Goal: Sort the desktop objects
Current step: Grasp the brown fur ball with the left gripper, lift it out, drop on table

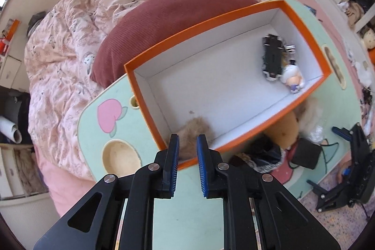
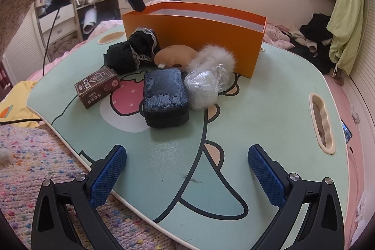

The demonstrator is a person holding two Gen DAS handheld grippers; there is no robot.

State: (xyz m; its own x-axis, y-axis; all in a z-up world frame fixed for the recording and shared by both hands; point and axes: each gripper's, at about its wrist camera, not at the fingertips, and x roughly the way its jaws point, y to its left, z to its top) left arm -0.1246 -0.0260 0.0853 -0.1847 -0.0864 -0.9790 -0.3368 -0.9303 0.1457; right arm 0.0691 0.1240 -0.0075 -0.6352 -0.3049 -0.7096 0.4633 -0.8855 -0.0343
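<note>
My left gripper [image 1: 188, 139] hangs over the near corner of the orange box [image 1: 304, 22], pointing steeply down. It is shut on a brown fur ball [image 1: 193, 127] that sticks out past the blue pads. A black item [image 1: 273, 55] and a small doll [image 1: 293, 79] lie at the box's far end. My right gripper [image 2: 187, 168] stands open and empty over the front edge of the green lap table [image 2: 269, 121]. A card box [image 2: 97, 86], a blue pouch [image 2: 165, 93], black lace fabric [image 2: 133, 50], a brown plush [image 2: 174, 55], white fur [image 2: 215, 55] and a plastic-wrapped bundle [image 2: 204, 88] lie before the box.
The table rests on a bed with a pink quilt [image 1: 70, 39] and a maroon cushion [image 1: 175, 13] behind the box. A speckled knit blanket [image 2: 35, 156] lies at the front left. A cup recess [image 1: 120, 157] and a handle slot [image 2: 321, 123] break the tabletop.
</note>
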